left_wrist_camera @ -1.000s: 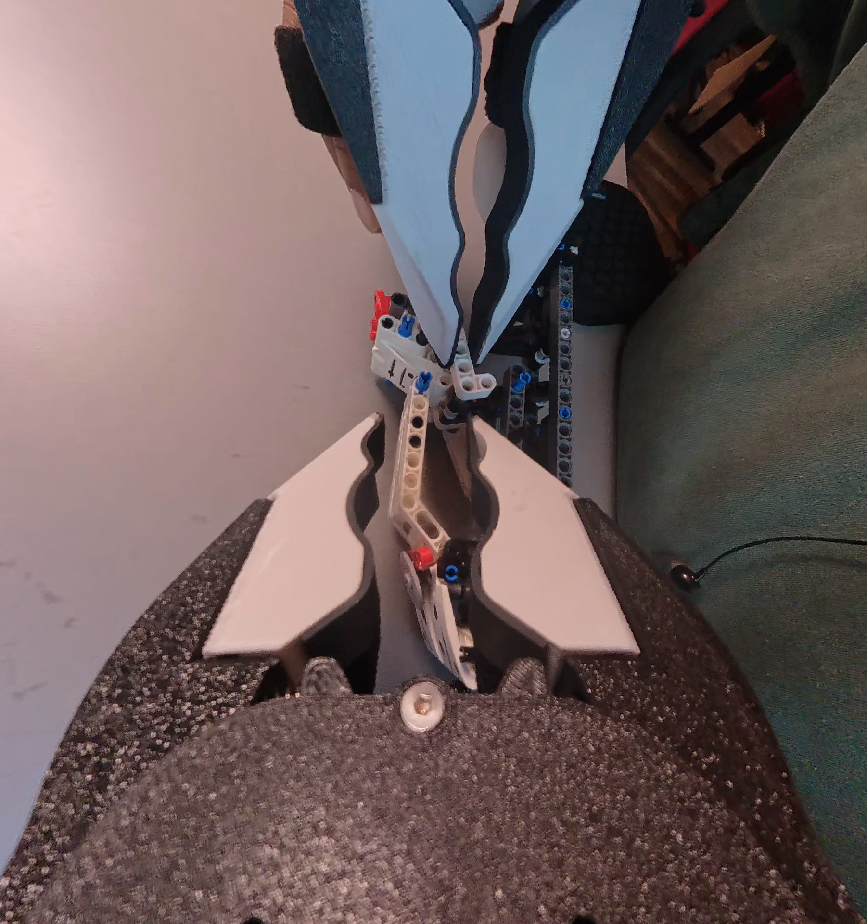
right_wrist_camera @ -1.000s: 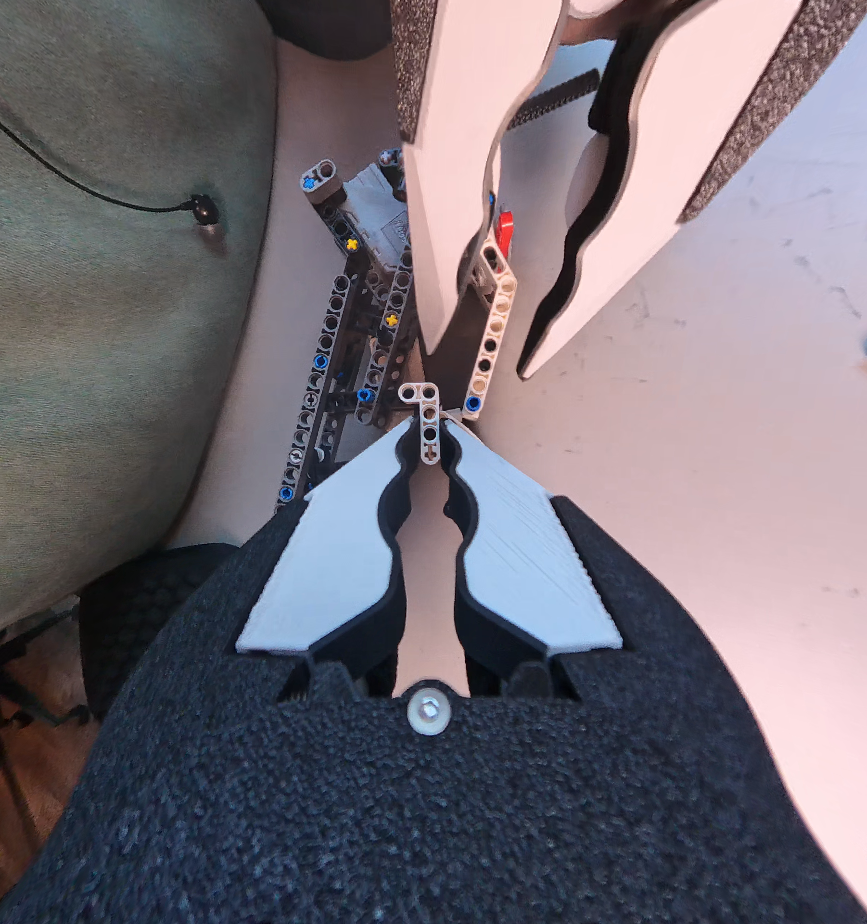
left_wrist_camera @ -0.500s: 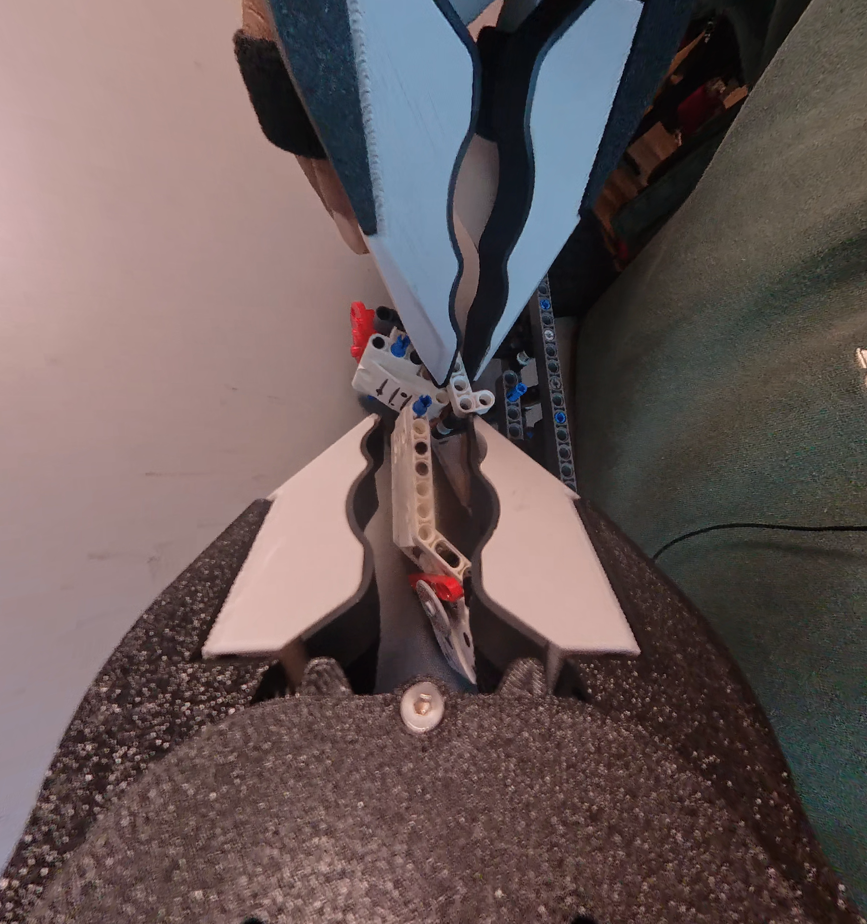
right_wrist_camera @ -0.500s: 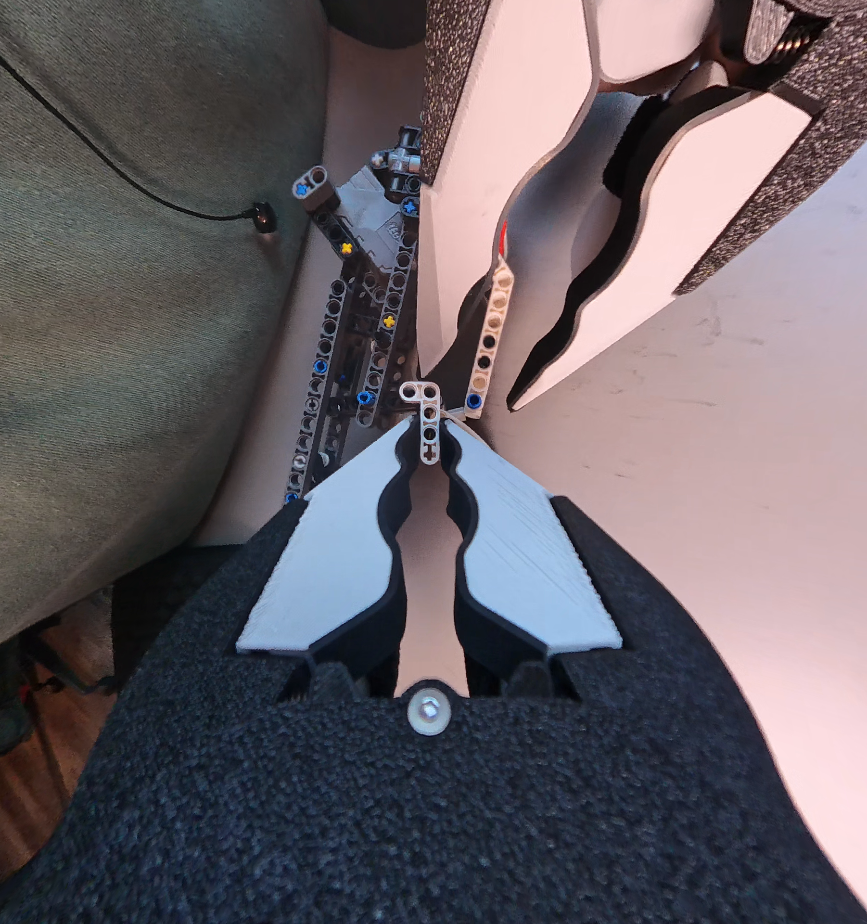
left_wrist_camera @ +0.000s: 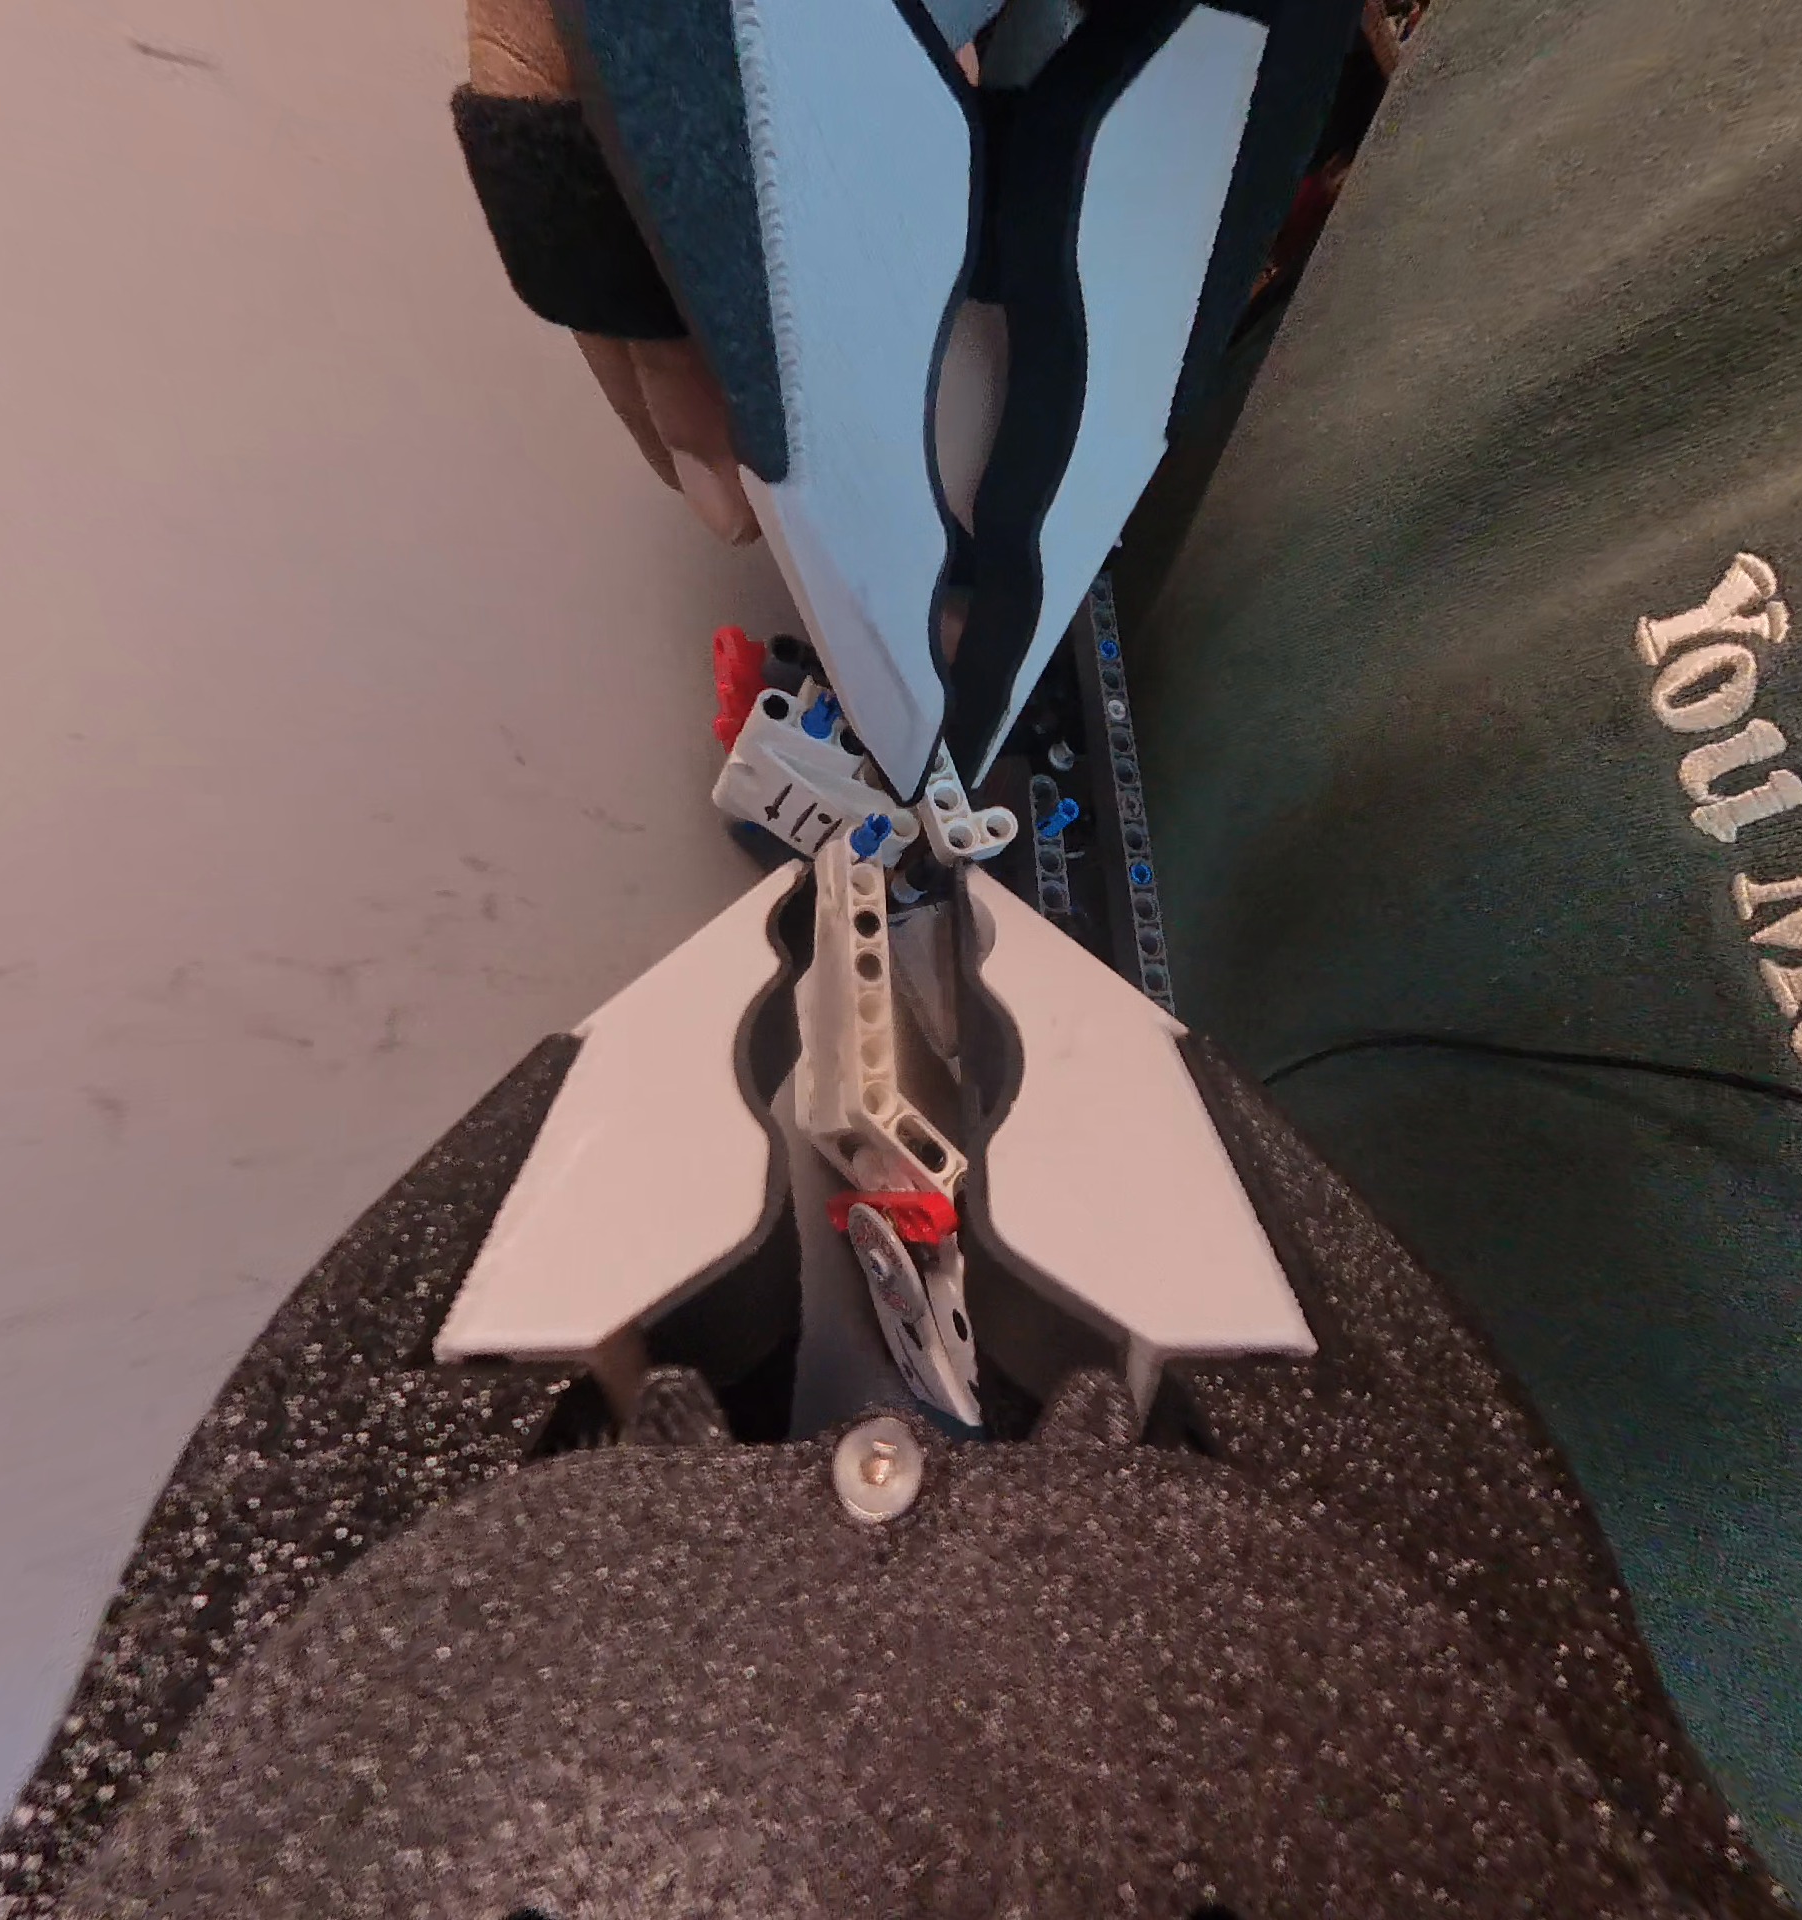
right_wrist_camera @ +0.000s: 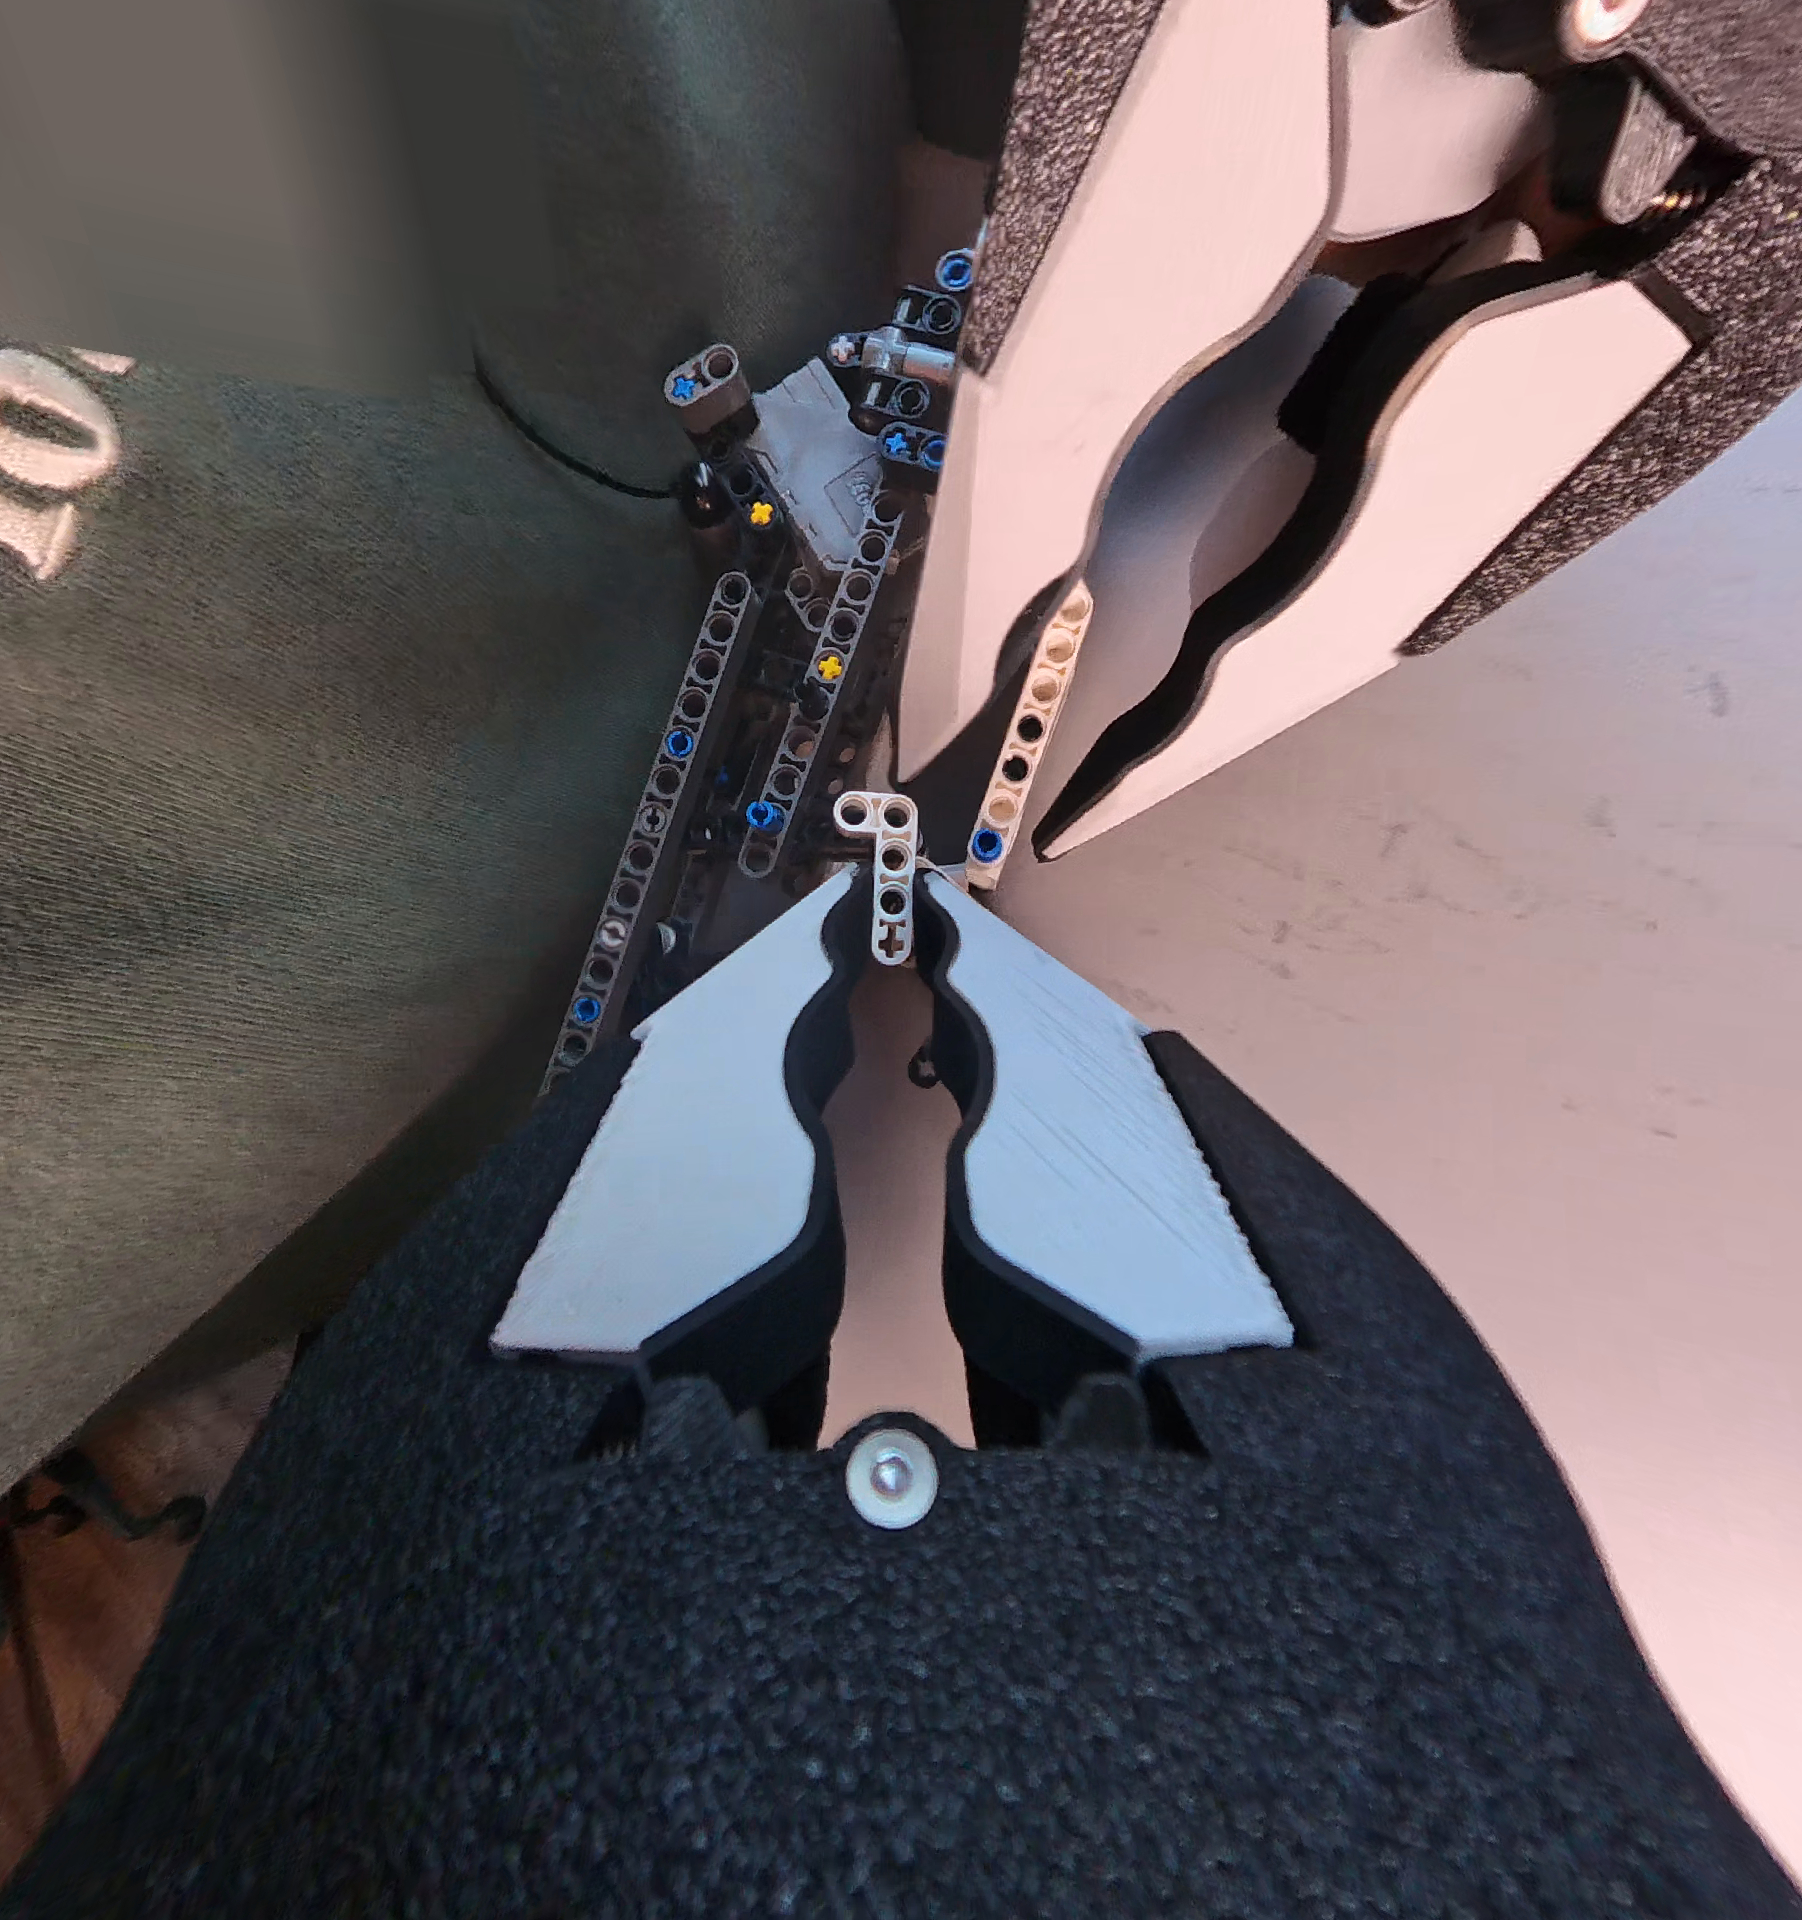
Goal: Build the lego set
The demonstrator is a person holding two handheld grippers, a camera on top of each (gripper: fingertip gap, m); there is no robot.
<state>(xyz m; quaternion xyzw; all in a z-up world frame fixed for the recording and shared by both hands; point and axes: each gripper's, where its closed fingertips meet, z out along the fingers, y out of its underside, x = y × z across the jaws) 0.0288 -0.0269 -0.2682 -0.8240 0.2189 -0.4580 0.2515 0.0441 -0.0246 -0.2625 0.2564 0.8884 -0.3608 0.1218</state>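
Right wrist view shows the right claw (right_wrist_camera: 889,883) closed on a small white L-shaped beam (right_wrist_camera: 884,868), pinched by its long leg with the short leg sticking out past the tips toward the upper middle of the frame. Directly ahead, touching or just short of that short leg, lies the dark lego chassis (right_wrist_camera: 772,665), its long axis running from lower left to upper middle, beside a green garment (right_wrist_camera: 253,727) at left. Just right of the L-beam stands the white angled liftarm (right_wrist_camera: 1032,717), held by the left claw (right_wrist_camera: 964,810), which comes in from the upper right. In the left wrist view the same liftarm (left_wrist_camera: 861,997) runs lengthwise between the left claw's (left_wrist_camera: 881,883) fingers, which are closed partway around the subassembly; whether they grip the liftarm itself or the red-pinned white part behind it I cannot tell. The L-beam (left_wrist_camera: 964,821) sits just beyond the liftarm's far end with its blue pin (left_wrist_camera: 869,831), under the right claw (left_wrist_camera: 933,774) tips. I judge the coming move turns on this: the L-beam's holes must line up sideways with that pin, a short shift, and the right claw is the nearer. Embroidered lettering shows on the garment and dark marks on a white panel (left_wrist_camera: 793,790); I leave both unread. The table (left_wrist_camera: 253,727) is pale and lightly scuffed.
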